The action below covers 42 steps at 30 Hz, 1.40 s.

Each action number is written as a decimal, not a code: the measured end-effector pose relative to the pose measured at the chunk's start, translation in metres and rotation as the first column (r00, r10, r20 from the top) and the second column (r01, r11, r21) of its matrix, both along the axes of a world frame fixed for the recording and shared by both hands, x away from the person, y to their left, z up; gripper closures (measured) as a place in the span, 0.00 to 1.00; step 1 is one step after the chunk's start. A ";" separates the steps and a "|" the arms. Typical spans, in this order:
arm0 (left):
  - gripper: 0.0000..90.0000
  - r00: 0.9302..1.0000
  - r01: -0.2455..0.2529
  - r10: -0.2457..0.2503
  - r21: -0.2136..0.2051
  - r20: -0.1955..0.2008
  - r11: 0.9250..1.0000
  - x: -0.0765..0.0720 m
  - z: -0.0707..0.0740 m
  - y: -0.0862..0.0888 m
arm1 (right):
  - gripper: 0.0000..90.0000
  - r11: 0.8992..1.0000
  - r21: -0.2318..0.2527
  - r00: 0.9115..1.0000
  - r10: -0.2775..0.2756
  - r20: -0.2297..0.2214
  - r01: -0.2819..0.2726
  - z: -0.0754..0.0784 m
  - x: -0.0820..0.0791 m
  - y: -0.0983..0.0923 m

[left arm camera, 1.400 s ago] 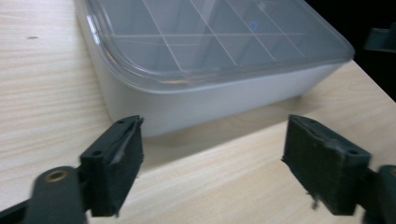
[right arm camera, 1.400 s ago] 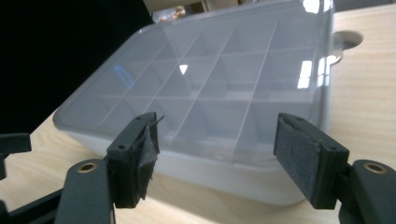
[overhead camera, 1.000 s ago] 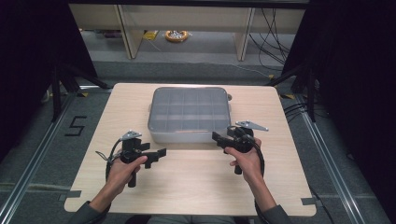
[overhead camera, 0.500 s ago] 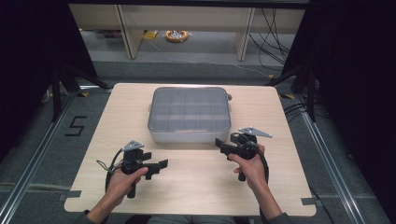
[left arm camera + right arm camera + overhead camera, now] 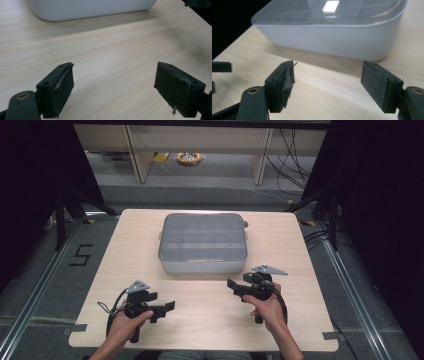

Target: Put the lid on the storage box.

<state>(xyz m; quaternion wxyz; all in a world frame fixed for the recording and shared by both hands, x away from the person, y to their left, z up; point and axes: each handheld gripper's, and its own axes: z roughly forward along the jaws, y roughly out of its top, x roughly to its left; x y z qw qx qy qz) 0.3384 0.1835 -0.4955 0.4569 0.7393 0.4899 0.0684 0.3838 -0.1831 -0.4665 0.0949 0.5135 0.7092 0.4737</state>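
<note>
Sizing up a lidded compartment box before either gripper takes hold.

Largest first: the wooden table (image 5: 115,270) carries a white storage box (image 5: 202,265) at its middle, closed under a clear lid (image 5: 202,237) through which a grid of dividers shows. It looks like rigid moulded plastic, probably light unless the compartments are filled, which I cannot tell; its smooth rounded walls would likely slip between the pads, so the lid's overhanging rim at a near corner seems the better purchase. The small tab (image 5: 245,225) on its right side may be a latch. Nearer the person, the right gripper (image 5: 235,286) sits just short of the box's near right corner, and the left gripper (image 5: 169,306) farther back; both have jaws spread wide and hold nothing.
</note>
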 end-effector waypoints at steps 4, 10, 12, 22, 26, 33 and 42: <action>0.17 0.999 0.034 -0.034 0.035 -0.016 0.999 -0.004 -0.002 0.004 | 0.30 1.000 -0.020 1.000 -0.006 -0.002 0.006 -0.004 -0.005 0.001; 0.17 1.000 0.006 -0.006 0.001 -0.012 1.000 -0.009 -0.002 0.005 | 0.30 0.999 -0.034 1.000 0.011 -0.005 -0.011 -0.010 -0.011 -0.001; 0.17 1.000 0.011 -0.011 0.005 -0.012 1.000 -0.011 -0.002 0.006 | 0.30 0.999 -0.031 1.000 0.015 -0.006 -0.015 -0.012 -0.013 0.000; 0.17 0.999 0.034 -0.034 -0.004 -0.026 0.999 -0.021 -0.003 0.004 | 0.30 0.998 -0.037 0.998 0.045 -0.037 -0.046 -0.017 -0.029 0.000; 0.17 0.999 0.042 -0.042 -0.007 -0.028 0.999 -0.025 -0.003 0.004 | 0.30 0.998 -0.041 0.998 0.050 -0.034 -0.051 -0.019 -0.036 -0.002; 0.17 0.998 0.058 -0.058 -0.003 -0.038 0.998 -0.031 -0.003 0.003 | 0.30 0.997 -0.037 0.997 0.060 -0.044 -0.062 -0.022 -0.046 -0.005; 0.17 0.998 0.058 -0.058 -0.009 -0.040 0.998 -0.038 -0.003 0.003 | 0.30 0.996 -0.033 0.996 0.080 -0.048 -0.082 -0.025 -0.057 -0.006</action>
